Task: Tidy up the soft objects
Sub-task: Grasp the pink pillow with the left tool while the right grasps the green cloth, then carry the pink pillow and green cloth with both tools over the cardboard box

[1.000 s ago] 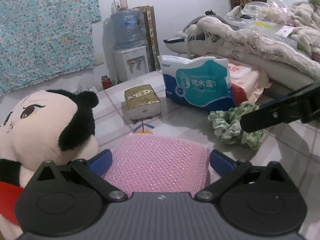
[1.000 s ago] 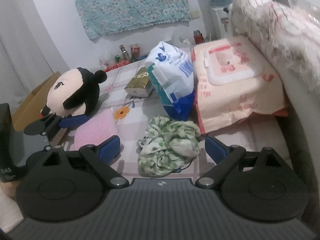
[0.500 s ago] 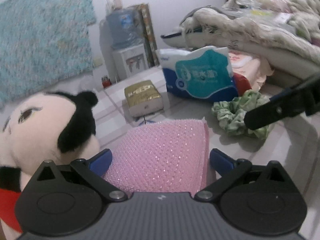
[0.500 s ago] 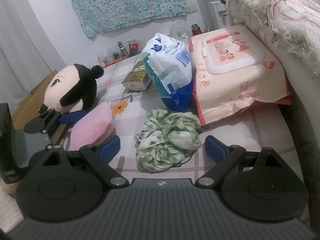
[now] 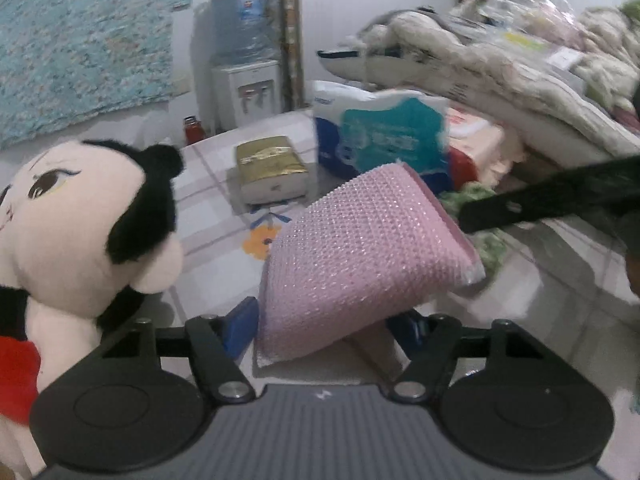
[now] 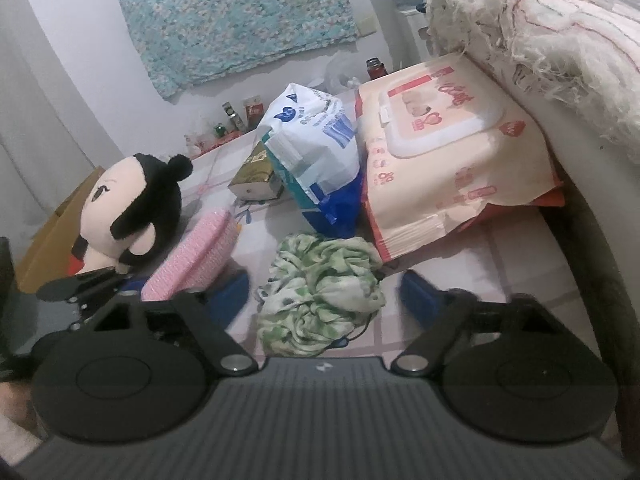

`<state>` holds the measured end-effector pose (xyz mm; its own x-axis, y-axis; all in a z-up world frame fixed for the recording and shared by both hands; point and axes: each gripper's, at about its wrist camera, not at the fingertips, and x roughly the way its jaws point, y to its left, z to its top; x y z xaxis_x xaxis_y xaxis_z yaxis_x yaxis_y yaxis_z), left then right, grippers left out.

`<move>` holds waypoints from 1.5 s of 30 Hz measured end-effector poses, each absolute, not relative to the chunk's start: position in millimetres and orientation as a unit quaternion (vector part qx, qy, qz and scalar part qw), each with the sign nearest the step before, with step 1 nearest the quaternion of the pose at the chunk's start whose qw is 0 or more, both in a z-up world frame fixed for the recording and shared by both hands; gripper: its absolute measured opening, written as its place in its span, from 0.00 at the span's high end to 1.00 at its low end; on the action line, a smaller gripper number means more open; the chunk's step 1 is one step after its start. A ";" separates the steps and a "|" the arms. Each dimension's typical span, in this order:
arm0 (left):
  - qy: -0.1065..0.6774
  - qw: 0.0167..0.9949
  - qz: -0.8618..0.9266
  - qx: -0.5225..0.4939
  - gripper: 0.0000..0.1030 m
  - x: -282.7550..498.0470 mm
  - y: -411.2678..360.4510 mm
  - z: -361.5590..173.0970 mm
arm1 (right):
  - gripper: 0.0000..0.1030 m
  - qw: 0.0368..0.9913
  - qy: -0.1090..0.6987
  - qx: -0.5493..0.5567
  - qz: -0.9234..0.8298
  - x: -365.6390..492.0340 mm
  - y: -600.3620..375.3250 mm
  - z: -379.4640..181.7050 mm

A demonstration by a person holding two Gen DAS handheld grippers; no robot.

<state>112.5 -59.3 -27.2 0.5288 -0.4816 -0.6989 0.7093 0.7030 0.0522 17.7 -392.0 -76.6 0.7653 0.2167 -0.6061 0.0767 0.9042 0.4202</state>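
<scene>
My left gripper (image 5: 324,326) is shut on a pink sponge pad (image 5: 360,256) and holds it tilted up off the floor; the pad also shows in the right wrist view (image 6: 200,254). A plush doll with black hair (image 5: 80,232) sits just left of it and shows in the right wrist view too (image 6: 132,208). My right gripper (image 6: 324,300) is open, its fingers on either side of a crumpled green-and-white cloth (image 6: 320,292) on the tiled floor. That cloth (image 5: 476,216) is partly hidden behind the pad in the left wrist view.
A blue-and-white tissue pack (image 6: 316,164), a gold tissue box (image 5: 272,172) and a large peach wet-wipes pack (image 6: 448,152) lie behind the cloth. A bed with blankets (image 5: 500,60) stands at right. A water dispenser (image 5: 248,80) and small bottles stand by the far wall.
My left gripper has closed on the pink pad and lifted it, tilting it up to the right. My right gripper has come closer over the green cloth and stays open.
</scene>
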 end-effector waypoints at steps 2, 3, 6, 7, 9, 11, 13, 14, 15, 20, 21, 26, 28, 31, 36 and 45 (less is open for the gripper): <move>0.332 0.842 -0.381 0.186 0.31 101.6 -57.9 -23.2 | 0.64 0.910 0.347 0.223 0.040 17.8 -393.4 -79.2; 0.330 0.835 -0.394 0.196 0.29 95.2 -57.0 -21.0 | 0.69 0.909 0.347 0.227 0.040 17.2 -394.5 -80.5; 0.314 0.823 -0.429 0.200 0.14 75.0 -49.0 -9.7 | 0.75 0.906 0.351 0.234 0.039 15.4 -396.6 -81.1; 0.299 0.825 -0.438 0.194 0.05 69.3 -45.2 -4.5 | 0.74 0.904 0.352 0.240 0.040 14.7 -397.3 -81.1; 0.262 0.838 -0.444 0.181 0.01 65.9 -42.5 5.2 | 0.71 0.901 0.354 0.248 0.045 15.0 -398.8 -81.7; 0.248 0.841 -0.444 0.184 0.00 75.1 -50.1 7.7 | 0.64 0.897 0.354 0.258 0.050 18.0 -400.1 -81.5; 0.265 0.828 -0.454 0.195 0.00 93.2 -63.1 0.7 | 0.52 0.895 0.351 0.268 0.058 19.9 -400.4 -81.6; 0.275 0.820 -0.461 0.199 0.00 101.5 -66.8 -4.8 | 0.50 0.895 0.350 0.269 0.061 20.8 -400.0 -81.6; 0.287 0.813 -0.464 0.202 0.00 110.2 -69.2 -12.2 | 0.46 0.896 0.350 0.267 0.062 21.8 -399.0 -81.1; 0.344 0.810 -0.444 0.171 0.32 133.9 -62.1 -30.4 | 0.81 0.907 0.359 0.216 0.035 21.7 -384.9 -78.9; 0.349 0.815 -0.439 0.144 0.73 136.3 -55.7 -26.4 | 0.83 0.905 0.357 0.229 0.032 19.9 -385.8 -79.2; 0.353 0.825 -0.413 0.154 0.78 129.0 -48.2 -23.6 | 0.85 0.912 0.352 0.208 0.016 5.8 -380.2 -74.8; 0.355 0.826 -0.404 0.172 0.77 120.4 -49.8 -21.7 | 0.86 0.911 0.354 0.209 0.012 -3.3 -382.6 -73.2; 0.342 0.828 -0.407 0.177 0.78 99.7 -43.8 -13.3 | 0.86 0.908 0.352 0.229 0.003 -24.3 -389.4 -72.9; 0.315 0.852 -0.377 0.179 0.80 61.6 -32.4 1.9 | 0.86 0.906 0.348 0.241 0.005 -71.0 -388.7 -67.9; 0.348 0.843 -0.365 0.187 0.07 13.9 -18.0 13.1 | 0.86 0.900 0.367 0.231 0.044 -101.9 -374.8 -60.0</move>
<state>13.9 -18.0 13.1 0.4915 -0.4848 -0.7234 0.7456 0.6636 0.0618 -101.9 -374.8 -60.0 0.7272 0.2492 -0.6396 0.0898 0.8892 0.4485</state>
